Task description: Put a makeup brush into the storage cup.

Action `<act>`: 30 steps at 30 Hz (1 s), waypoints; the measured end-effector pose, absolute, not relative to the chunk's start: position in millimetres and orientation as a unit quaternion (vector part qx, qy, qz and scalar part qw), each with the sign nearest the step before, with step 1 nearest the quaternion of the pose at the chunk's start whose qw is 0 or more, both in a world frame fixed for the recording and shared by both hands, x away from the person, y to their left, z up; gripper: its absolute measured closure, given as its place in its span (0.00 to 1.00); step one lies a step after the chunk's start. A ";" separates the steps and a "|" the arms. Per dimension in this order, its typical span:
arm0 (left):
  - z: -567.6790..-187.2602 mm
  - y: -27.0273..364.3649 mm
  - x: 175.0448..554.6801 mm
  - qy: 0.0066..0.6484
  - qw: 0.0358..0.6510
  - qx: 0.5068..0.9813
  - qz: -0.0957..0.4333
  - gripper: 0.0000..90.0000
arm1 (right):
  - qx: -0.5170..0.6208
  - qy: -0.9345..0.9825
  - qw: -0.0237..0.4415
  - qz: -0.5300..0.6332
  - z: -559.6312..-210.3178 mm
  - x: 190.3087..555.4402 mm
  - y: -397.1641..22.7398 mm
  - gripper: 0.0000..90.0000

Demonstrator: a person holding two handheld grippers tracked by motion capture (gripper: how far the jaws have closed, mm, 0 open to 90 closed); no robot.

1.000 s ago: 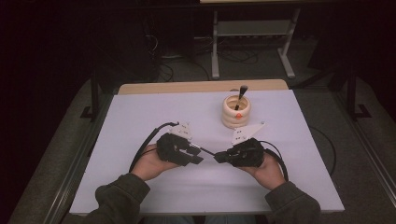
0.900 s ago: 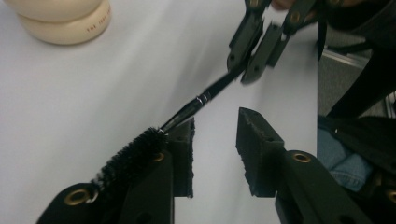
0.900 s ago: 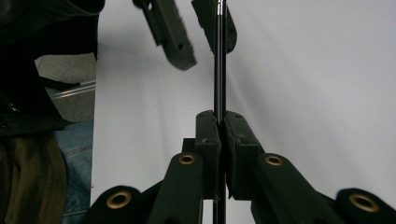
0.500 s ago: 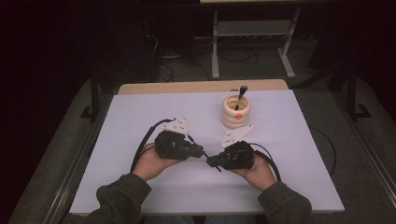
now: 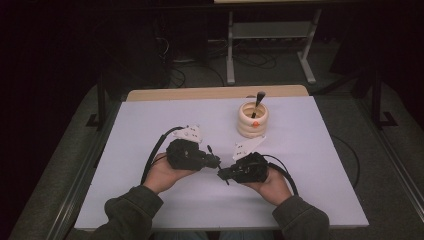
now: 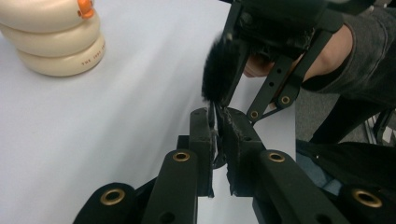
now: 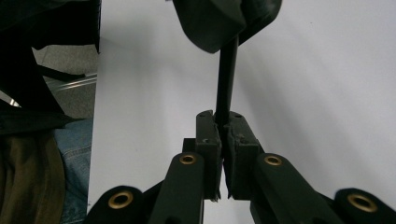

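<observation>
Two hand-held grippers meet near the middle of the white tabletop (image 5: 150, 130), both clamped on one small black makeup brush (image 6: 219, 70). The left hand-held gripper (image 5: 214, 161) has just been closing, and in the left gripper view its jaws stand narrow, pinching the thin end of the brush just below the dark bristle tuft. The right hand-held gripper (image 5: 223, 175) is shut on the same brush; in the right gripper view the slim black handle (image 7: 226, 79) rises from between its jaws toward twelve o'clock. The brush thus hangs above the tabletop between the two tips, at about seven o'clock from the cream ringed holder (image 5: 252, 119), which stands apart and already has another brush (image 5: 258, 102) leaning in it. This looks like a hand-over, judged from the double grip. To do it well, one side should let go only once the other's hold is firm, and should open without tugging, since so thin a stem could twist or slip. Whichever gripper keeps the brush should hold the handle rather than the bristles, then carry it toward the holder upright.
</observation>
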State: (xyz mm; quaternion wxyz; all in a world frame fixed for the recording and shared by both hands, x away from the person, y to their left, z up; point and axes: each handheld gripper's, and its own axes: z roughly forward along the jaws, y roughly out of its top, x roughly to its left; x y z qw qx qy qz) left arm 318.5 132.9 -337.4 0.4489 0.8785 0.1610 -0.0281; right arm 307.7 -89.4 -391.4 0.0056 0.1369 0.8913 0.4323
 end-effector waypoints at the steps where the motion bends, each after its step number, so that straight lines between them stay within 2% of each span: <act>1: -337.1 133.4 318.8 0.163 0.451 0.877 -0.030 0.91 | 0.138 0.891 0.004 0.433 -391.4 307.2 -89.1 0.94; 7: -336.6 134.5 319.7 0.164 0.458 0.872 -0.049 0.94 | 0.140 0.887 0.003 0.440 -391.5 305.5 -87.1 0.94; 14: -334.1 133.2 318.2 0.152 0.447 0.881 -0.041 0.95 | 0.136 0.887 0.000 0.441 -391.4 304.4 -84.7 0.92; 16: -333.8 131.4 316.9 0.155 0.435 0.886 -0.033 0.95 | 0.134 0.888 0.013 0.440 -389.6 304.6 -84.9 0.79; 17: -333.4 131.5 317.3 0.154 0.430 0.889 -0.029 0.95 | 0.136 0.887 0.017 0.441 -388.0 303.8 -84.9 0.79; 27: -330.9 126.8 316.8 0.151 0.415 0.897 -0.023 0.95 | 0.124 0.884 0.047 0.448 -373.1 299.1 -82.7 0.85; 30: -330.6 126.3 316.7 0.149 0.414 0.898 -0.027 0.95 | 0.131 0.880 0.041 0.455 -371.4 298.0 -82.5 0.90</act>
